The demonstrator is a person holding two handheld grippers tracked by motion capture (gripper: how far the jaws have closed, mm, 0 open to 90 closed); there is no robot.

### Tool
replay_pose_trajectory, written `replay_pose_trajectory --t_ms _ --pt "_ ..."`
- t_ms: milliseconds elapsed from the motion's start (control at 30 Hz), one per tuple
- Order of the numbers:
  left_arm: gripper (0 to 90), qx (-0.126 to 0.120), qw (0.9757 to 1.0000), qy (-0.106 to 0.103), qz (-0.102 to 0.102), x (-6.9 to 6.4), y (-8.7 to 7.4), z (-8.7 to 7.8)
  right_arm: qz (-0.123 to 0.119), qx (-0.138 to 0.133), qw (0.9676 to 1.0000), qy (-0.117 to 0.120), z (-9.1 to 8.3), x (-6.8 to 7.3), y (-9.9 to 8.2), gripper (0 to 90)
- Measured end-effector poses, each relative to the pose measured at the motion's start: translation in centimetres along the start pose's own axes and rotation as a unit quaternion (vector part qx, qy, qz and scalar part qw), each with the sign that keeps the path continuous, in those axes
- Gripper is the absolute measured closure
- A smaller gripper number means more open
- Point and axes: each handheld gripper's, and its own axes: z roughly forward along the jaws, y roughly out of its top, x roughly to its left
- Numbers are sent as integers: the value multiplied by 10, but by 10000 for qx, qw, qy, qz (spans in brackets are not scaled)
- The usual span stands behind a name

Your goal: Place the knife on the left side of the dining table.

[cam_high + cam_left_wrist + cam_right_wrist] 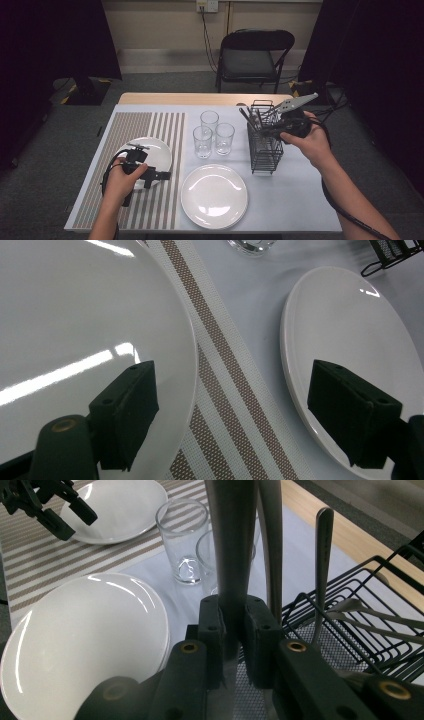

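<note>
My right gripper (232, 625) is shut on the flat handle of a metal utensil (230, 555), which stands upright in the black wire cutlery basket (350, 610). From above, that gripper (274, 131) is at the top of the basket (264, 145), at the right of the table. My left gripper (235, 385) is open and holds nothing. One pad is over the left white plate (75, 315) and the other over the rim of the centre plate (345, 325). In the high view it (150, 161) hovers by the left plate (155, 150) on the striped placemat (125, 130).
Three clear glasses (212, 132) stand in the middle of the white cloth, between the plates and the basket. More cutlery handles (322, 555) lean in the basket. A second white plate (214, 196) lies near the front edge. A folding chair (255, 55) stands behind the table.
</note>
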Motion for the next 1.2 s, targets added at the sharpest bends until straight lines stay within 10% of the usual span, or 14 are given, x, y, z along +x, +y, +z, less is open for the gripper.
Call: replay_pose_trajectory --t_ms 1200 --pt "197 -5 10000 -62 -43 0 0 1 -110 -262 9996 -53 -26 5 44 807"
